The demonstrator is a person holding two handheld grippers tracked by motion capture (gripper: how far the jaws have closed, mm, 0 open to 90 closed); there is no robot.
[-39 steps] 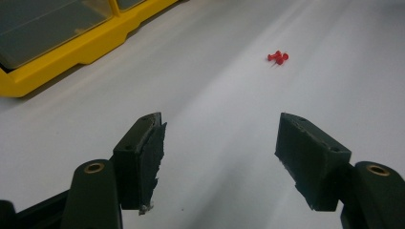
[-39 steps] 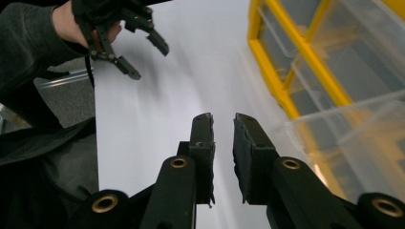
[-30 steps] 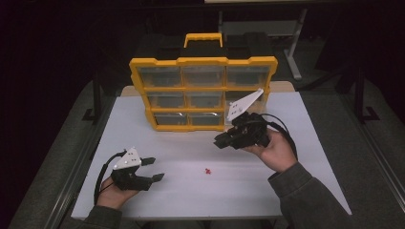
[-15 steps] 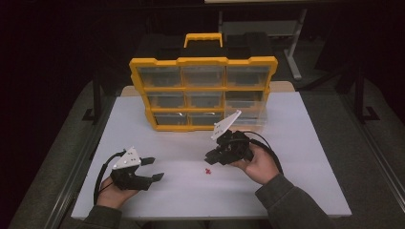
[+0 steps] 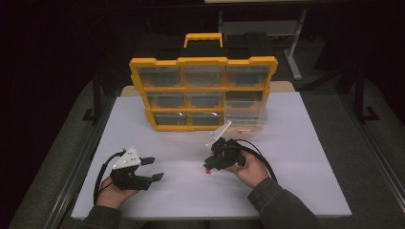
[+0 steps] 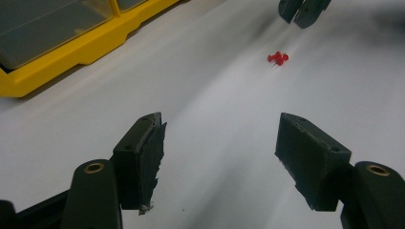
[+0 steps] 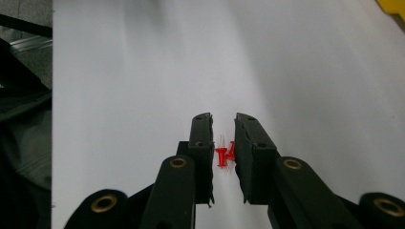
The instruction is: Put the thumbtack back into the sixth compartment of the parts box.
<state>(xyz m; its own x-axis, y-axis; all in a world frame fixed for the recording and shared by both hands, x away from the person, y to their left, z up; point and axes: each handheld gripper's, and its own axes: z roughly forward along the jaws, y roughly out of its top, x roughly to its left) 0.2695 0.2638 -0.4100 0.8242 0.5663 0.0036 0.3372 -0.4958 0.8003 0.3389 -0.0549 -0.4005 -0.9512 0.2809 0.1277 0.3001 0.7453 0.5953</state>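
Note:
Two small red push pins [image 5: 208, 170] lie on the white table top [image 5: 296, 143], right of centre near the front. My right gripper [image 5: 209, 164] hangs just over them, pointing down and to the left. In the right gripper view its jaws [image 7: 223, 118] stand a narrow gap apart, and the pins [image 7: 222, 155] show through that gap without being pinched. The left gripper view has the same pins [image 6: 278, 58] lying on the table just below the right gripper's tips [image 6: 303, 12]. My left gripper [image 5: 155, 168] rests at the front left, open [image 6: 219, 129], nothing between its pads.
A yellow drawer organizer [image 5: 203, 93] with clear drawers and a handle stands upright at the back of the table; its bottom right drawer is pulled out a little. Bare white surface runs between the two grippers and along the front edge.
The right hand has come down from in front of the organizer and moved left toward the front, ending over the red pins. The left hand has stayed put.

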